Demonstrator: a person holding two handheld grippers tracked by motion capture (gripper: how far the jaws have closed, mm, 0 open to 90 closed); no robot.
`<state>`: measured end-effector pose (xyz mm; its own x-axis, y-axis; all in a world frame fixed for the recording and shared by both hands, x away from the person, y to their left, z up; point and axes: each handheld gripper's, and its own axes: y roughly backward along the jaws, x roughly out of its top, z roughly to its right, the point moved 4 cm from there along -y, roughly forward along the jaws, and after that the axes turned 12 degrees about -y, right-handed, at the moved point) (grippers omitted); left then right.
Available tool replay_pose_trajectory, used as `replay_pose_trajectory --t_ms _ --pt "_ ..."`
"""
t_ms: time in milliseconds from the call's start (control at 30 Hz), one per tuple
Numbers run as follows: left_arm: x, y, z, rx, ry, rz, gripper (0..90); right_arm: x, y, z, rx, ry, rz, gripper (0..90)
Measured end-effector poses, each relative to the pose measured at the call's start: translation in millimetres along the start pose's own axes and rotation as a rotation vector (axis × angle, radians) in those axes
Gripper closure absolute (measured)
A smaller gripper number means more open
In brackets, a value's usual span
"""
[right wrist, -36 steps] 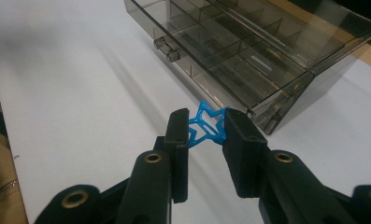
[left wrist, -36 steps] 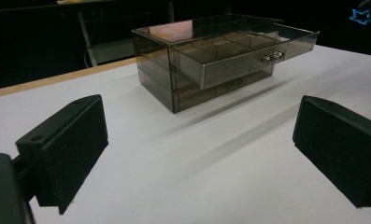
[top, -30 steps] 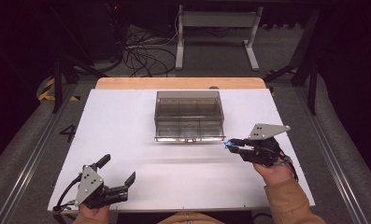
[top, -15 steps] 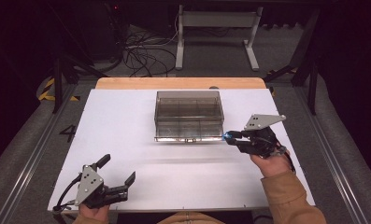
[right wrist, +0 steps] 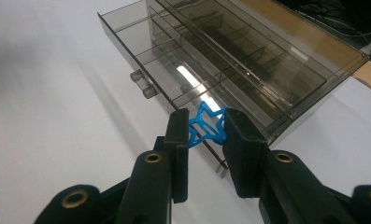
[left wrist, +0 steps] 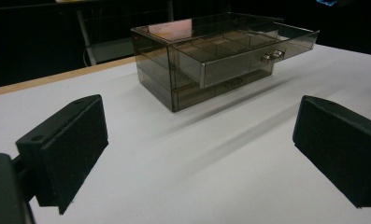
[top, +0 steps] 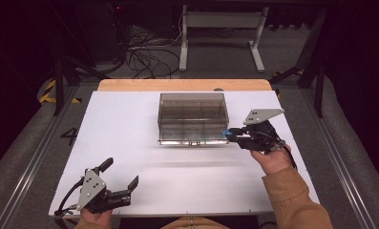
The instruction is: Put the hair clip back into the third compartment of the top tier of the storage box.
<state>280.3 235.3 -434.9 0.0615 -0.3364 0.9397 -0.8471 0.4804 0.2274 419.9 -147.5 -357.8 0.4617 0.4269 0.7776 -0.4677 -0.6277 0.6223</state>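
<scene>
1. Gripping a blue star-shaped piece (right wrist: 205,127) between its two black pads, the right gripper (top: 231,135) hovers at the right front corner of the smoky clear drawer box (top: 193,114); in the right gripper view the star sits just above the near end of the pulled-out drawer (right wrist: 141,60).
2. That top drawer stands partly open, its dividers visible, with two small clear knobs (left wrist: 272,56) on its front panel.
3. The drawer box stands on the white desk (top: 130,124) toward its far edge, roughly midway between the left and right edges.
4. Down at the desk's near left corner, the left gripper (top: 121,178) rests low in the person's left hand, well apart from the box.
5. Its jaws stand wide with nothing between them; the left gripper view shows bare white surface between the two pads (left wrist: 71,149) and the box beyond.
6. The person's right hand (top: 273,160), in a tan sleeve (top: 292,200), comes in over the desk's near right side.
</scene>
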Motion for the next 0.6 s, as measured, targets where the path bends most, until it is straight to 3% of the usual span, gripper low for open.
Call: replay_pose_trajectory --t_ms 600 --pt "0.2 0.4 -0.1 0.000 -0.004 0.000 4.0 14.6 -28.4 10.0 -0.011 -0.019 -0.068 72.3"
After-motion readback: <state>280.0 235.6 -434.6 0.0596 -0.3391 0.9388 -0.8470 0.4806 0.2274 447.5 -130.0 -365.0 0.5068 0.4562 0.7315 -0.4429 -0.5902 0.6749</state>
